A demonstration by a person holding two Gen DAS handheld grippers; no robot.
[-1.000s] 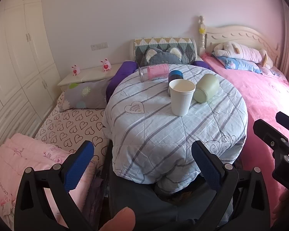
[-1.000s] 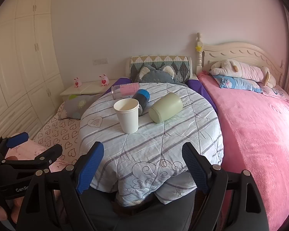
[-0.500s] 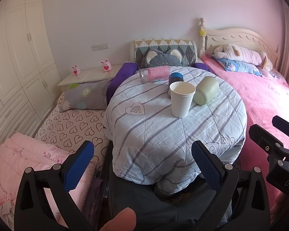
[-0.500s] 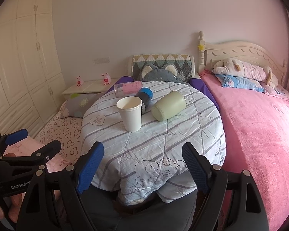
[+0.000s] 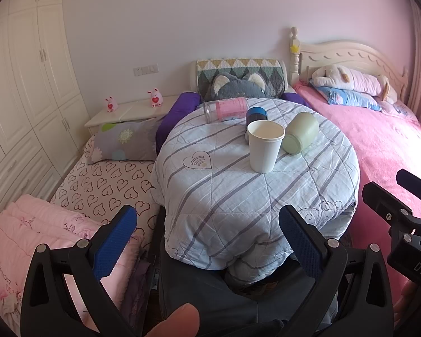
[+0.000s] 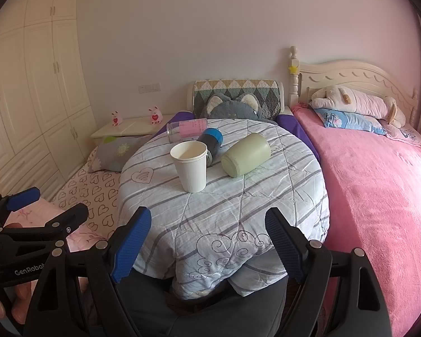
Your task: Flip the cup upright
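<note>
A round table covered with a striped blue quilt (image 5: 238, 196) (image 6: 266, 196) carries several cups. A white paper cup (image 5: 265, 149) (image 6: 190, 166) stands upright. A pale green cup (image 5: 300, 132) (image 6: 245, 155) lies on its side to its right. A dark cup with a blue band (image 5: 256, 115) (image 6: 212, 140) and a clear cup with a pink label (image 5: 226, 109) (image 6: 186, 127) lie on their sides behind. My left gripper (image 5: 207, 224) and my right gripper (image 6: 207, 230) are both open and empty, held short of the table's near edge.
A pink bed (image 6: 379, 182) with a plush toy (image 6: 356, 102) runs along the right. A heart-print mattress (image 5: 103, 185) and folded pink blanket (image 5: 28, 230) lie left of the table. A nightstand (image 5: 129, 112) and white wardrobe (image 5: 22, 98) stand at the left.
Both grippers have moved slightly closer to the table and risen a little. The cups have not moved. Both grippers stay open.
</note>
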